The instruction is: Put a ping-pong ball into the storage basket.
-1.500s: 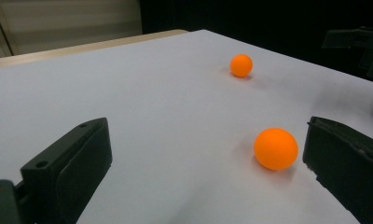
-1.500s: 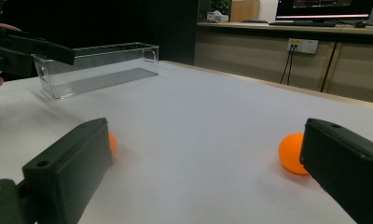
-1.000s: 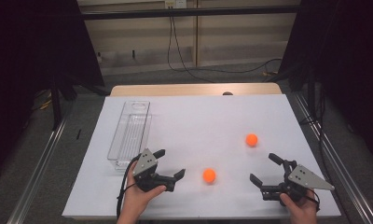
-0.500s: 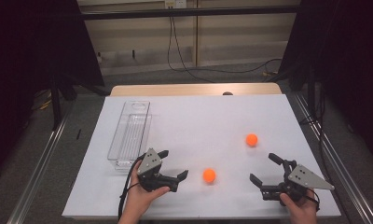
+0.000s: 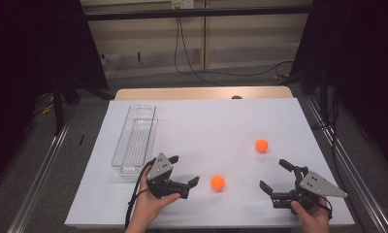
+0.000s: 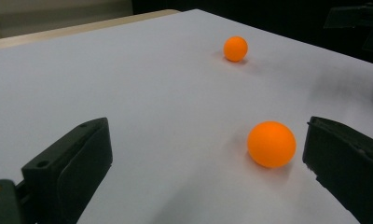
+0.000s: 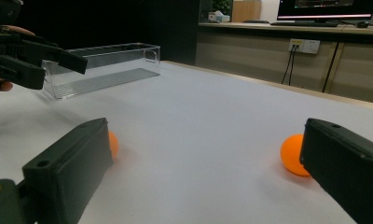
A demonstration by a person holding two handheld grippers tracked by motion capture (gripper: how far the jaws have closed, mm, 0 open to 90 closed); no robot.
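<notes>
Orange and smooth, the near ball (image 5: 218,182) sits on the matte white table (image 5: 206,126), just right of the clear plastic bin's (image 5: 134,140) near end. I judge this the reach: the left gripper (image 5: 185,177), jaws wide apart, must slide forward until both straddle it. A second ball (image 5: 262,145) lies farther right; the right gripper (image 5: 275,177) idles, spread

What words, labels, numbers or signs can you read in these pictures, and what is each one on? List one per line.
No text can be read.
Monitor, right gripper view: bright lines on the screen, too small and blurred to read.
Wall socket: no legible marking.
Balls, clear bin, table, left gripper and right gripper: no writing visible.
</notes>
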